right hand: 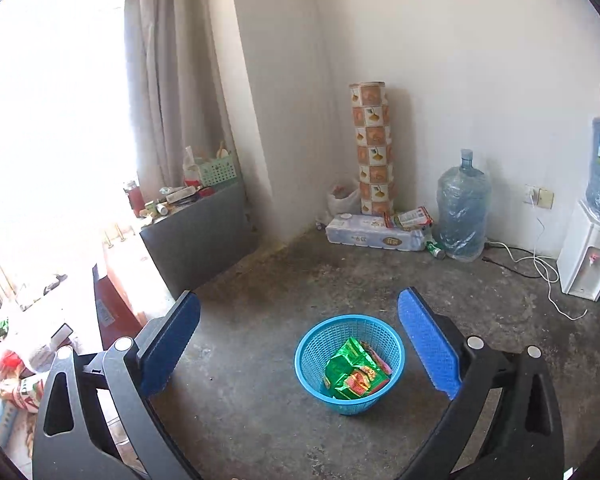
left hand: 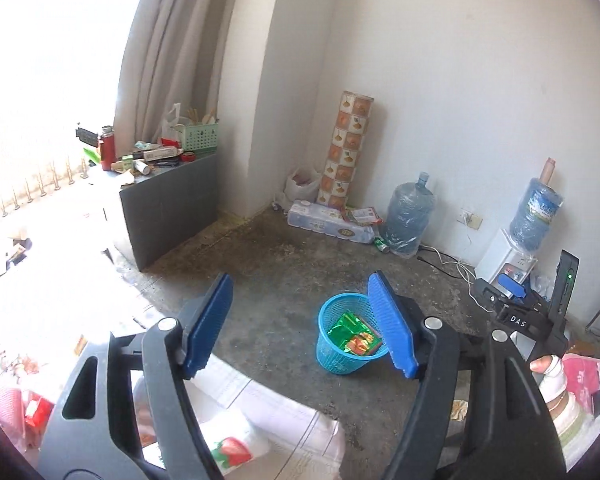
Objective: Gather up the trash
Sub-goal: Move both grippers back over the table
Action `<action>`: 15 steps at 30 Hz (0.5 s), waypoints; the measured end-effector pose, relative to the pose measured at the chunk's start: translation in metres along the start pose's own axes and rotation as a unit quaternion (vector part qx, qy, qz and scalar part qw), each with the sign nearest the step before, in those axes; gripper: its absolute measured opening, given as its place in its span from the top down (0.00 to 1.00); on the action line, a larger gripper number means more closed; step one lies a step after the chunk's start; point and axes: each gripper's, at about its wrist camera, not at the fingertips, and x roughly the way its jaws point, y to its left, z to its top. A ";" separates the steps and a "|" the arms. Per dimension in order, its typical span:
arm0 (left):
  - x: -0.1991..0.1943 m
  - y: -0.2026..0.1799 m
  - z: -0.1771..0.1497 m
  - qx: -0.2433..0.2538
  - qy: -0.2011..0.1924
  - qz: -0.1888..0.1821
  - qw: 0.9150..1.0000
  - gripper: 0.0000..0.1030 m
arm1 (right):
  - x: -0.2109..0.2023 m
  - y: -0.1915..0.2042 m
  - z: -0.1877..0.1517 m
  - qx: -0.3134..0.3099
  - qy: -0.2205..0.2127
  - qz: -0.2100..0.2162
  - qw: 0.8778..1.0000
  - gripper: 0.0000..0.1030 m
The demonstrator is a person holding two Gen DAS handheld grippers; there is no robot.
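Note:
A small blue mesh basket (left hand: 346, 338) (right hand: 350, 364) stands on the concrete floor. Green and red snack wrappers (left hand: 354, 338) (right hand: 354, 372) lie inside it. My left gripper (left hand: 300, 320) hangs well above the floor, open, with nothing between its blue pads; its right pad overlaps the basket's rim in the picture. My right gripper (right hand: 300, 340) is also held high and open wide, empty, with the basket showing between its fingers far below. The right gripper (left hand: 516, 296) shows at the right edge of the left wrist view, held by a bandaged hand (left hand: 552, 376).
A grey cabinet (left hand: 172, 208) cluttered with bottles and a green crate stands left. At the far wall are a patterned roll (left hand: 346, 148), a tissue pack (left hand: 328, 226), a water jug (left hand: 408, 216), a green can (left hand: 381, 245) and a water dispenser (right hand: 588, 248) with cables. White bags (left hand: 260, 420) lie below.

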 end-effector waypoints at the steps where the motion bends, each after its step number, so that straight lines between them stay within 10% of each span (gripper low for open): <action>1: -0.022 0.014 -0.007 -0.011 -0.008 0.024 1.000 0.32 | -0.004 0.009 -0.002 -0.005 0.003 0.019 1.000 0.06; 8: -0.158 0.102 -0.077 -0.098 -0.049 0.146 0.983 0.23 | -0.021 0.092 -0.016 -0.058 0.040 0.144 0.987 0.06; 15: -0.196 0.146 -0.158 -0.151 -0.006 0.201 0.968 0.22 | -0.018 0.182 -0.031 -0.112 0.109 0.277 0.948 0.06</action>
